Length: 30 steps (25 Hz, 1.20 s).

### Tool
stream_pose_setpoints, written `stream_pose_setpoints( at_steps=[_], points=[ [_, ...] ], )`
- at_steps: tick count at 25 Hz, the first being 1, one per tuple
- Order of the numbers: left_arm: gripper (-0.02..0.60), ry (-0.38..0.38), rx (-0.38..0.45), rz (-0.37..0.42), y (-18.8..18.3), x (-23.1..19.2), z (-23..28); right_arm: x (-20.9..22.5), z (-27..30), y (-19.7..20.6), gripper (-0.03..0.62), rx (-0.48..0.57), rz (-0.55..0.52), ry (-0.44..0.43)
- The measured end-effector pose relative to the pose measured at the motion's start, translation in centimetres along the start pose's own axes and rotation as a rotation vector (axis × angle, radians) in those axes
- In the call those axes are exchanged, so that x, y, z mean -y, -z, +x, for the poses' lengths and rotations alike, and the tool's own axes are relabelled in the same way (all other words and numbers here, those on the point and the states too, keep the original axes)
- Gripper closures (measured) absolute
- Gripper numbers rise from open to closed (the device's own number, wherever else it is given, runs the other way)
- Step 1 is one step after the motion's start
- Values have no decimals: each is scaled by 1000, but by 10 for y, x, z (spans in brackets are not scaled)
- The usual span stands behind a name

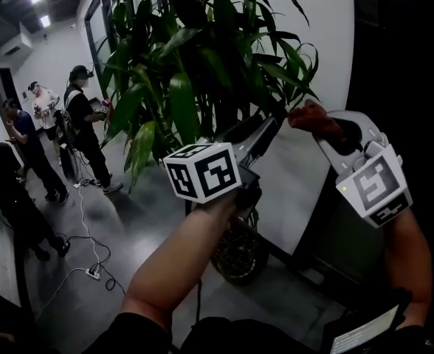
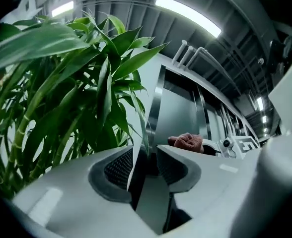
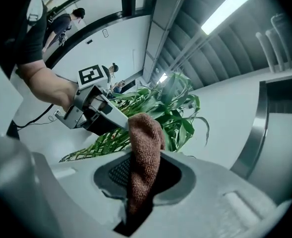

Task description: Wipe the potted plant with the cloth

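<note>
Left claw gapes beside plant; right claw pinches brown cloth.

Right gripper: its 2 white jaws clamp a brown knitted cloth, which stands upright between the dark pads. Beyond it, the left gripper, bearing 1 black-and-white marker cube, extends from a bare forearm towards the green long-leaved potted plant. 1 ceiling light strip runs overhead.

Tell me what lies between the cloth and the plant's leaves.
Nothing: in the head view the cloth sits right beside the nearest leaves, with no object between.
</note>
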<state>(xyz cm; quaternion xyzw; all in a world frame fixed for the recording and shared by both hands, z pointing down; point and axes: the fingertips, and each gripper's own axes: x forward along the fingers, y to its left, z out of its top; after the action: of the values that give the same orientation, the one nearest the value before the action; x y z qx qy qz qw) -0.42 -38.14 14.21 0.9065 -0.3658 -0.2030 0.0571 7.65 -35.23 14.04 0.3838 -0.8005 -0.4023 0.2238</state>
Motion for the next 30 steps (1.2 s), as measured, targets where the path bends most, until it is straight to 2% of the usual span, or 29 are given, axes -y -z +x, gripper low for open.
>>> stream_pose_setpoints(
  at_steps=[5,7,8,11,14,17,22,24,27,30],
  points=[
    [446,52,25,-6,-18,-6,11,21,12,-26,530,32,-21,38],
    [550,87,17,-23,-20,-8,14,24,20,-29,530,44,-45,37],
    [563,105,9,-28,-18,-8,16,24,25,-32,530,53,-66,35],
    [565,139,-16,-32,-10,-6,14,25,41,-56,530,71,-159,49],
    [565,147,-23,-24,-2,-6,4,30,59,-78,530,73,-264,103],
    [565,121,-35,-8,7,-10,-4,37,79,-97,530,126,-276,115],
    [565,61,-66,12,22,-10,-15,56,89,-128,530,231,-219,119],
    [565,31,-62,27,21,-10,-16,61,98,-132,530,246,-201,92],
    [565,-42,-41,45,16,-15,-20,50,121,-132,530,260,-258,18],
    [565,-116,-35,89,14,-15,-23,34,134,-128,530,246,-362,-14]
  ],
)
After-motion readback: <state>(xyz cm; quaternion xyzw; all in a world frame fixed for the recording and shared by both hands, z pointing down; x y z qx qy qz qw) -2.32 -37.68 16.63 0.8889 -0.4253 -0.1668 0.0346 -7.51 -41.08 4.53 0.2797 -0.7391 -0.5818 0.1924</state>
